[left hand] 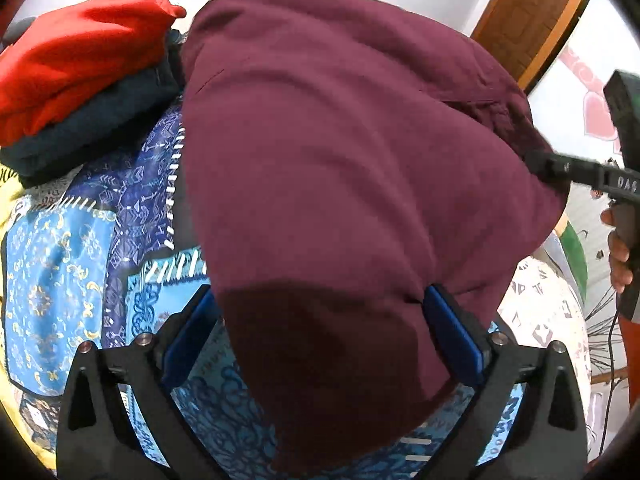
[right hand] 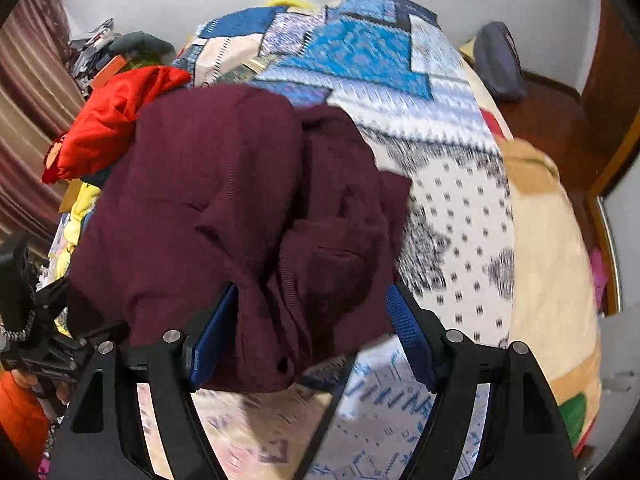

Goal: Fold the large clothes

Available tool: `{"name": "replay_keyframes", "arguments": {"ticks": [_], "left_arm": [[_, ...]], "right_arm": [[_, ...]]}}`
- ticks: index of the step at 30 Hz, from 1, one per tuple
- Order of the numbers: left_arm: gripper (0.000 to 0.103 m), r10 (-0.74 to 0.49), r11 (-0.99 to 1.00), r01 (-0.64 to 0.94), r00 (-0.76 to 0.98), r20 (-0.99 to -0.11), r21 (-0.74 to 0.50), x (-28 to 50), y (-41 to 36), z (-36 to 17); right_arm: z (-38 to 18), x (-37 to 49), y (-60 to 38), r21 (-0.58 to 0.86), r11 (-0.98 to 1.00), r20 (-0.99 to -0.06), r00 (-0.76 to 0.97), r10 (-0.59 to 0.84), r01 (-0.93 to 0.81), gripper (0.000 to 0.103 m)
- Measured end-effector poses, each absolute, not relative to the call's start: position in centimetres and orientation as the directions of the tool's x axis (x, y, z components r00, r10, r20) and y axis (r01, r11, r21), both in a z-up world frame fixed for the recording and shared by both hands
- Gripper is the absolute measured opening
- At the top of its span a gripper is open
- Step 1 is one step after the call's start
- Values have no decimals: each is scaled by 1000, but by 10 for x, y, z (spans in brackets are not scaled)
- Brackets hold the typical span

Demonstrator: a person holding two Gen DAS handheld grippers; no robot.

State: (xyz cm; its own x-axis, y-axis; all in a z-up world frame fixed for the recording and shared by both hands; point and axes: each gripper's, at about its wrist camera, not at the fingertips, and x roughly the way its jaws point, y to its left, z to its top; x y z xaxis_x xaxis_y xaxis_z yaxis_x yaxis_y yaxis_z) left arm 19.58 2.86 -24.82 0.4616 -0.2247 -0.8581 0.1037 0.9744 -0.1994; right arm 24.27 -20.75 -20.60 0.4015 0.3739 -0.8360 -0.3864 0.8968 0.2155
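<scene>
Maroon garment [left hand: 340, 160] draped between wide-spread fingers of left hand-held gripper [left hand: 320, 332] and right hand-held gripper [right hand: 312, 332]

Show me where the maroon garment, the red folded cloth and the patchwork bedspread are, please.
maroon garment [left hand: 320, 140]: left wrist view, middle of its broad smooth face.
red folded cloth [left hand: 76, 52]: left wrist view, top of the stack.
patchwork bedspread [right hand: 360, 52]: right wrist view, bright blue patch.
</scene>
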Motion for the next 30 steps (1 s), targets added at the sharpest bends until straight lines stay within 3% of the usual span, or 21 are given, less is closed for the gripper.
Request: {"name": "replay_keyframes", "arguments": {"ticks": [9, 18, 26, 30], "left_arm": [[102, -179, 981, 33, 510, -841, -189, 174, 38, -229], [102, -13, 995, -68, 645, -764, -74, 175, 65, -176], [102, -12, 992, -88, 621, -784, -85, 193, 59, -198], [102, -19, 994, -75, 614, -789, -83, 195, 61, -192]], "right_arm": [[-205, 224, -226, 89, 935, -817, 512, 266, -344, 74], [-163, 205, -222, 115, 925, -776, 549, 311, -361, 77], [-202, 219, -215, 167, 927, -841, 441, 312, -337, 77], [-186, 217, -215, 160, 922, -825, 465, 322, -353, 77]]}}
